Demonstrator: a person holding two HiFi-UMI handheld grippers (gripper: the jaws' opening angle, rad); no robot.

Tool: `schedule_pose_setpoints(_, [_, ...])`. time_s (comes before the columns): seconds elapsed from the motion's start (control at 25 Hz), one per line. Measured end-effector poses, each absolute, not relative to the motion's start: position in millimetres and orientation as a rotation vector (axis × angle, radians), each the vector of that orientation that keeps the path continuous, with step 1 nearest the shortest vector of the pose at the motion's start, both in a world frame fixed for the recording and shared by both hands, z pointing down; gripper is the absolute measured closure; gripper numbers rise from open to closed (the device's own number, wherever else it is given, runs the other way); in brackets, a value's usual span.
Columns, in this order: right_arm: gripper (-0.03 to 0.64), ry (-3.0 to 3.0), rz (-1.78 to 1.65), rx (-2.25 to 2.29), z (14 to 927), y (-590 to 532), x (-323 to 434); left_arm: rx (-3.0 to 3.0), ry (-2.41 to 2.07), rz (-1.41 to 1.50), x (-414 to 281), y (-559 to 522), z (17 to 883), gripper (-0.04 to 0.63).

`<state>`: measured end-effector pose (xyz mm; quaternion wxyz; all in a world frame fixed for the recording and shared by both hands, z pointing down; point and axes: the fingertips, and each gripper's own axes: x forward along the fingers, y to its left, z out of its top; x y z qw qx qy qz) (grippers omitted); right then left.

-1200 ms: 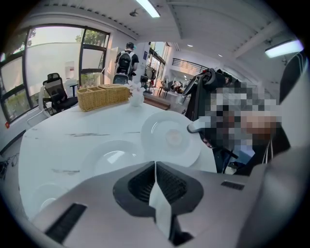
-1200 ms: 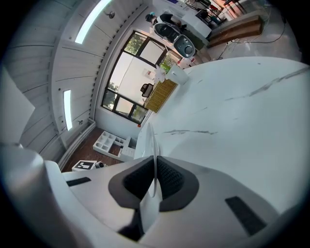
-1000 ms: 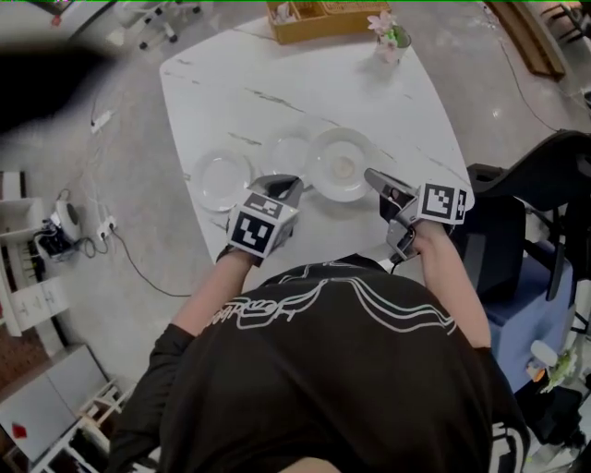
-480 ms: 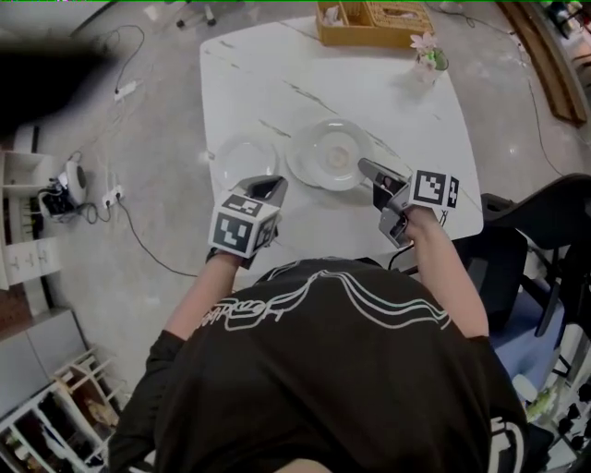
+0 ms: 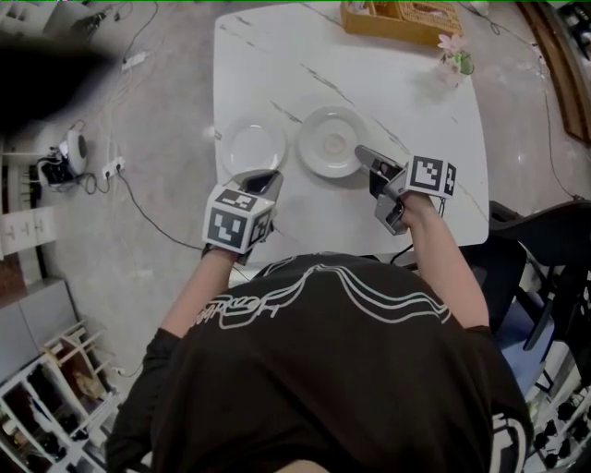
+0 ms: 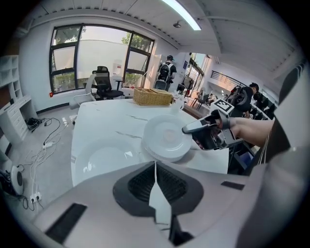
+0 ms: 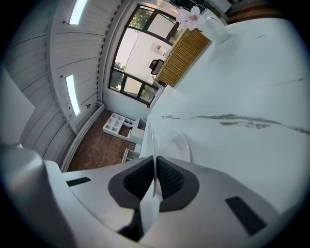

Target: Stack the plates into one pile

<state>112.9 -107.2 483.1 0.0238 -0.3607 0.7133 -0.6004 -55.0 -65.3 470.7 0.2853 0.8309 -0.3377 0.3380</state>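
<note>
White marble worktop (image 5: 406, 83), two white plates on it, side by side, near its front edge. Left plate (image 5: 254, 146) lies flat and apart from both grippers; in the left gripper view it is the wide shallow one (image 6: 109, 157) at the near left. Right plate (image 5: 331, 141) just beside it, rims close; can't tell if they touch. It looks thicker (image 6: 167, 138), maybe more than one plate, not sure. Right gripper (image 5: 362, 152) comes in from the right, jaws pinching the right plate's rim; the right gripper view shows the rim edge-on as a thin line running out of the closed jaws (image 7: 154, 157), plate body (image 7: 179, 145) just past them. Same grip seen from the left gripper view, jaw tip over the rim (image 6: 191, 130). Left gripper (image 5: 263, 177) sits just in front of the left plate, jaws pressed together with nothing between them (image 6: 155, 164). Wicker basket (image 5: 402, 17) and small flower vase (image 5: 452, 55) at the far edge, well apart from the plates. Black chair (image 5: 545, 240) at the right of the worktop.
</note>
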Motion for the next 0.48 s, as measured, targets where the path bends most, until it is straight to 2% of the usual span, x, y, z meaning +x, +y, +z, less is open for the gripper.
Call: schedule_pose_setpoints(0.48, [0.575, 2.27, -1.852, -1.092, 495.2, -110.5, 112.0, 2.204, -0.903, 0.962, -58.1, -59.6, 478.9, 0.565])
